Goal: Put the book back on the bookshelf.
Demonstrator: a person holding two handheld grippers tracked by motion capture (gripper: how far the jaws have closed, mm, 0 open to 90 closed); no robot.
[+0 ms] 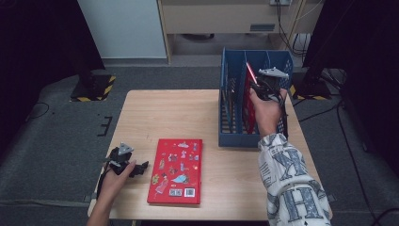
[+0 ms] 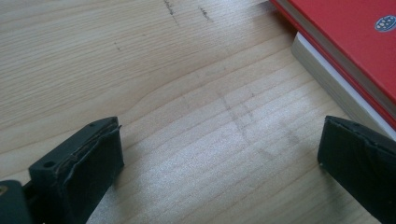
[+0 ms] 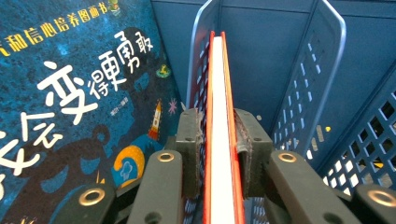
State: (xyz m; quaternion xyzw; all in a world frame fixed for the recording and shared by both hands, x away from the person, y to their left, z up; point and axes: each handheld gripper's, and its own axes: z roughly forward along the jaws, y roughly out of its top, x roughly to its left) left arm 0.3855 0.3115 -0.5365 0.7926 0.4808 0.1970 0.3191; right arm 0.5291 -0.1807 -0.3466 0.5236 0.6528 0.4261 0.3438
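Observation:
A red book (image 1: pixel 176 171) with cartoon pictures lies flat on the wooden table (image 1: pixel 169 113) near its front edge. My left gripper (image 1: pixel 136 168) rests just left of that book, open, its jaws wide apart over bare wood with the red book's corner (image 2: pixel 345 51) beside the right jaw. A blue file rack (image 1: pixel 235 99) stands at the table's right. My right gripper (image 1: pixel 258 84) is above the rack, shut on a thin red-covered book (image 3: pixel 222 116) held upright on its edge between two dividers. A dark blue picture book (image 3: pixel 74 102) stands in the neighbouring slot.
The rack's perforated blue dividers (image 3: pixel 317 79) flank the held book closely. Bare wood spreads between the flat book and the rack. Beyond the table are grey floor, stands with yellow-black striped bases (image 1: pixel 94 89) and cables (image 1: pixel 339 113).

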